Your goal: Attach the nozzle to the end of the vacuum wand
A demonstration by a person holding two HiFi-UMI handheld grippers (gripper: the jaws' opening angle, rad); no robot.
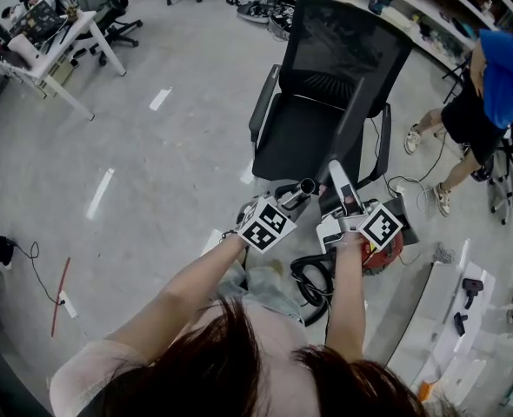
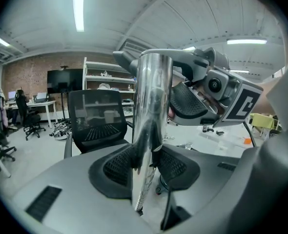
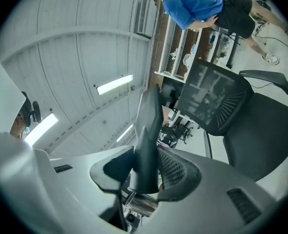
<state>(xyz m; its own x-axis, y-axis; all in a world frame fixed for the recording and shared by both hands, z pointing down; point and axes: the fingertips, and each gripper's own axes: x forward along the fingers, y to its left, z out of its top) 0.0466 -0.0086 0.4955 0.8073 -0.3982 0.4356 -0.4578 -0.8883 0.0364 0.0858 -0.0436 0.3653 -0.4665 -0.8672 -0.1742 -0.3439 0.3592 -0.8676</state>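
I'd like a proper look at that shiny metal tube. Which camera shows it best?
The left gripper view: the wand stands large and central, clamped by the left gripper. The head view shows only its small open end; the right gripper view, a sliver beneath the dark nozzle.

The vacuum wand (image 2: 151, 111) was a polished chrome tube. It stood upright in the left gripper view, clamped between the pads of the left hand-held gripper (image 2: 145, 165). The nozzle (image 3: 148, 145) was a grey, flattened, tapering piece clamped in the right hand-held gripper (image 3: 145, 172). In the head view the nozzle lay just beside the wand's open round end and was not seated on it.
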